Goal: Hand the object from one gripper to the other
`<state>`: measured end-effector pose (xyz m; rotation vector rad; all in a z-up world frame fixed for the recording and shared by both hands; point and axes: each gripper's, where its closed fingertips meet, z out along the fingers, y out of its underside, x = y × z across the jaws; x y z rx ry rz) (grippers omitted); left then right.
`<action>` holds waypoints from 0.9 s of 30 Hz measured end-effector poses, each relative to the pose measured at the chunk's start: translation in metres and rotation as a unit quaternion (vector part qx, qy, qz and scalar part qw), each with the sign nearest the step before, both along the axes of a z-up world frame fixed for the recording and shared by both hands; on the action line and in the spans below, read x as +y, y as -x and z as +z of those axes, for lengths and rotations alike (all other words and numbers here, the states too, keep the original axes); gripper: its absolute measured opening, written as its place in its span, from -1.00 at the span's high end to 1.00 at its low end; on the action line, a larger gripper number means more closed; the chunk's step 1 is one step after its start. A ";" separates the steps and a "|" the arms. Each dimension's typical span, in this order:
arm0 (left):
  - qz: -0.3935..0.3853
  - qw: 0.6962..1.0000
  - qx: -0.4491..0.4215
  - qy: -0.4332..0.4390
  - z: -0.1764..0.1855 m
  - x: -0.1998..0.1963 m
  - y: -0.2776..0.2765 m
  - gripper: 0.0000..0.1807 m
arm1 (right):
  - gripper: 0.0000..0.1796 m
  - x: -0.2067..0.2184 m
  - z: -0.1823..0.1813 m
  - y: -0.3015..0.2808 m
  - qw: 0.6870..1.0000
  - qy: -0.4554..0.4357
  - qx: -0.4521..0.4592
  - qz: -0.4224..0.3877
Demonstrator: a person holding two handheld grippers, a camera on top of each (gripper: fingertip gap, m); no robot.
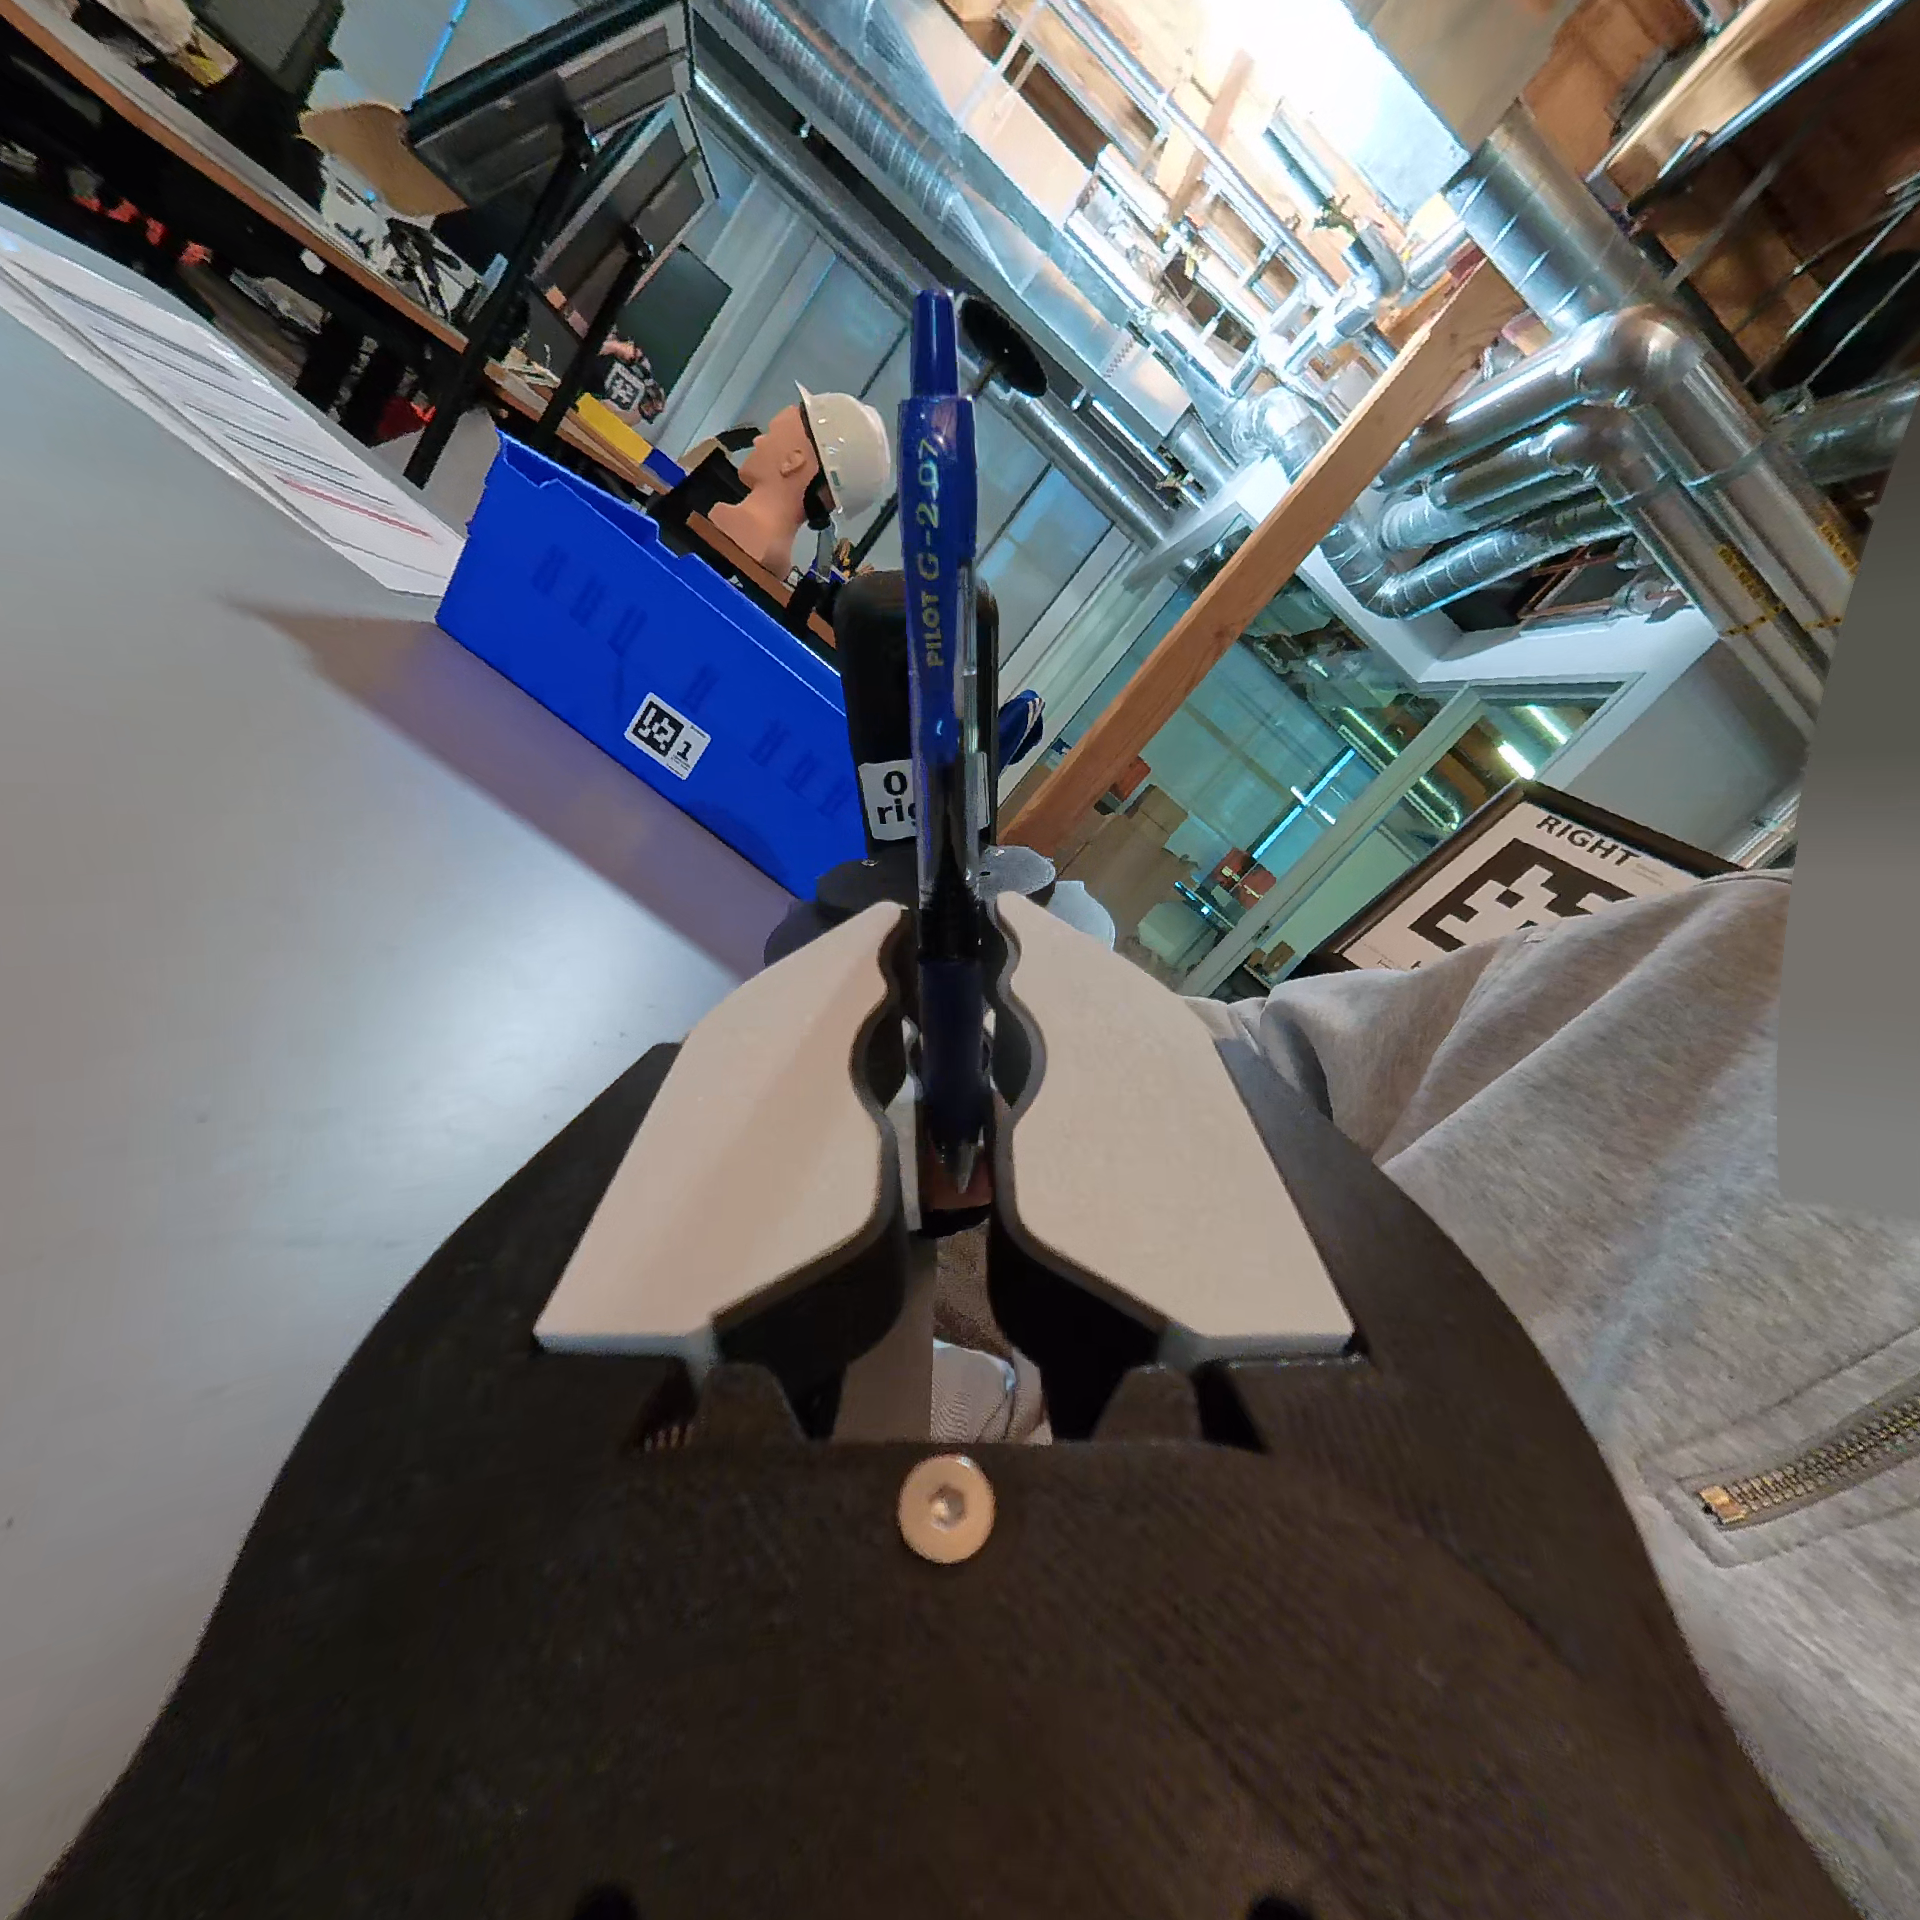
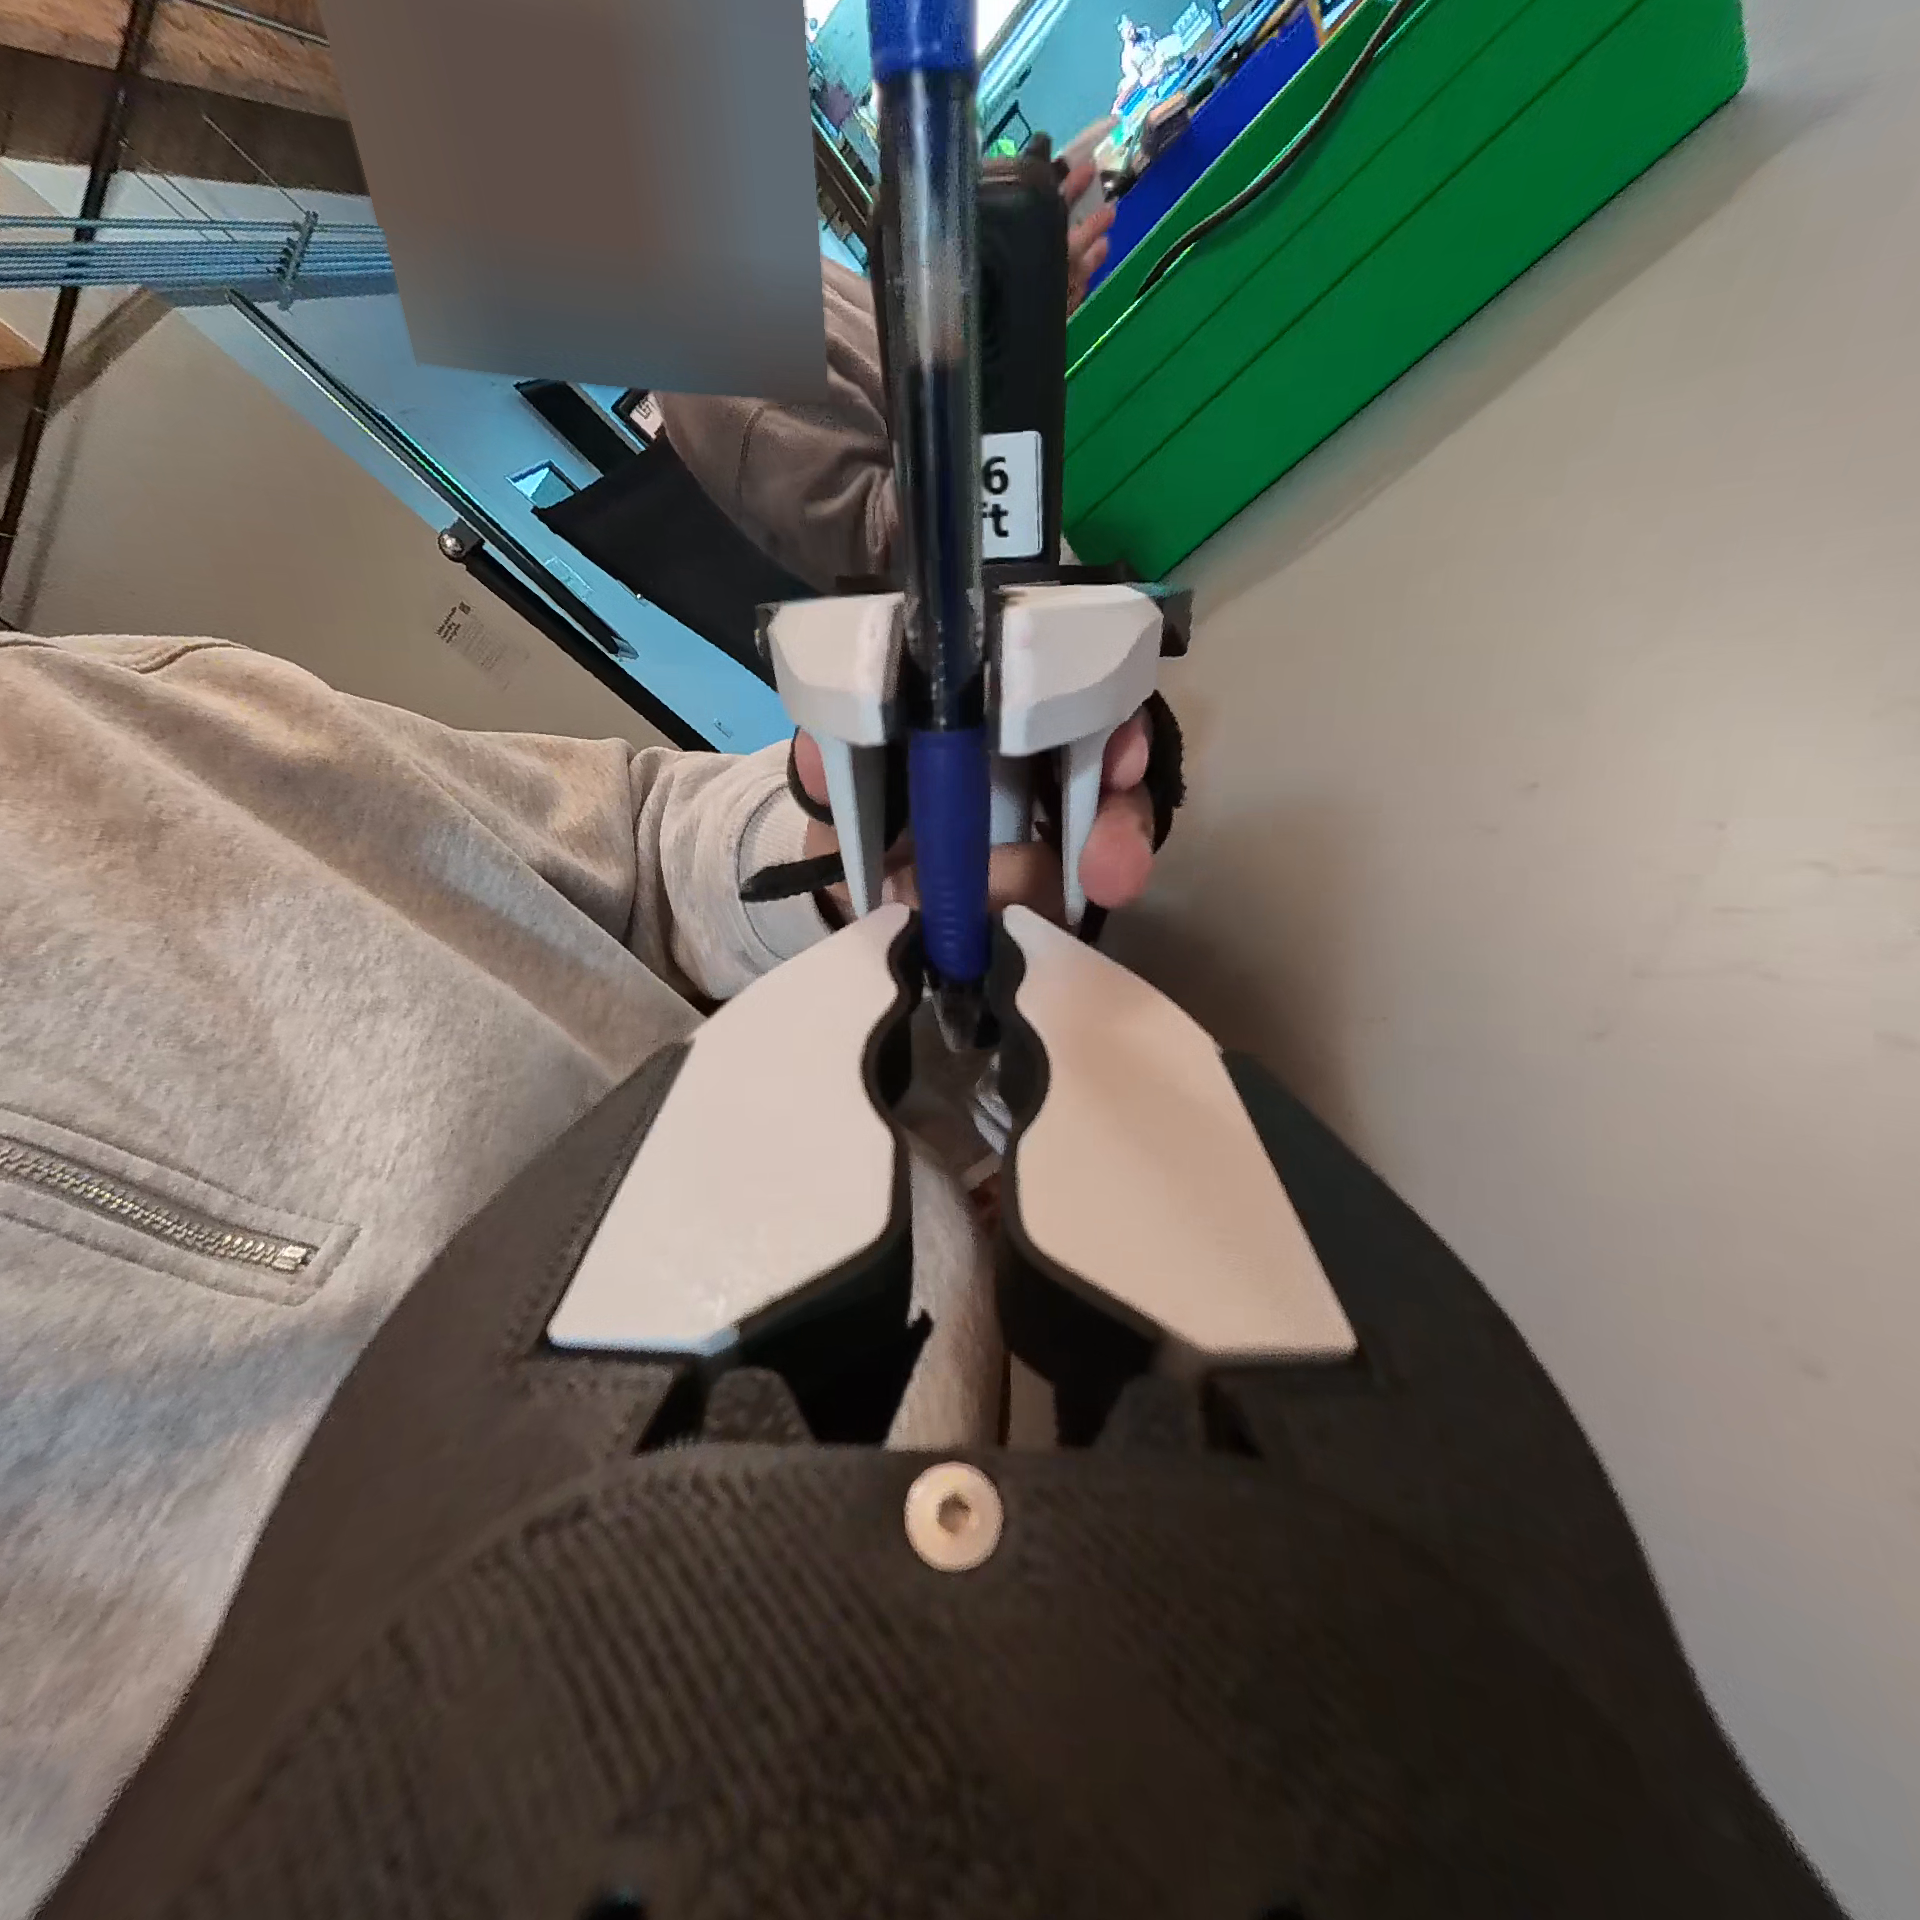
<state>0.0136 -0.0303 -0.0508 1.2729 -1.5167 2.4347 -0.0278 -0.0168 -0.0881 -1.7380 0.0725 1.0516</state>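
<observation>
While both jaws pinch pen (image 1: 940, 665), tip points rearward.

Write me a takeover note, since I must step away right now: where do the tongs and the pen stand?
Left tongs: shut on the blue pen, near its grip section.
Right tongs: closed around the pen's tip end, apparently gripping too.
Pen: in the air, spanning both tongs.
Done: both tongs are on the pen.
Left: open the giving pair and draw it clear; which one gives, I cannot tell.

Pen (image 1: 938, 665) between both hand-held grippers, bin (image 1: 644, 665) behind.
</observation>
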 end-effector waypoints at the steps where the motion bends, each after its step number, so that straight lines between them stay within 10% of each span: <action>1: -0.002 1.000 -0.001 -0.003 0.000 -0.001 0.000 0.87 | 0.87 0.000 0.000 0.001 1.000 0.000 -0.002 0.002; 27: 0.034 0.999 -0.006 0.016 0.005 0.012 -0.006 0.55 | 0.87 -0.002 0.001 -0.005 1.000 -0.003 -0.023 -0.009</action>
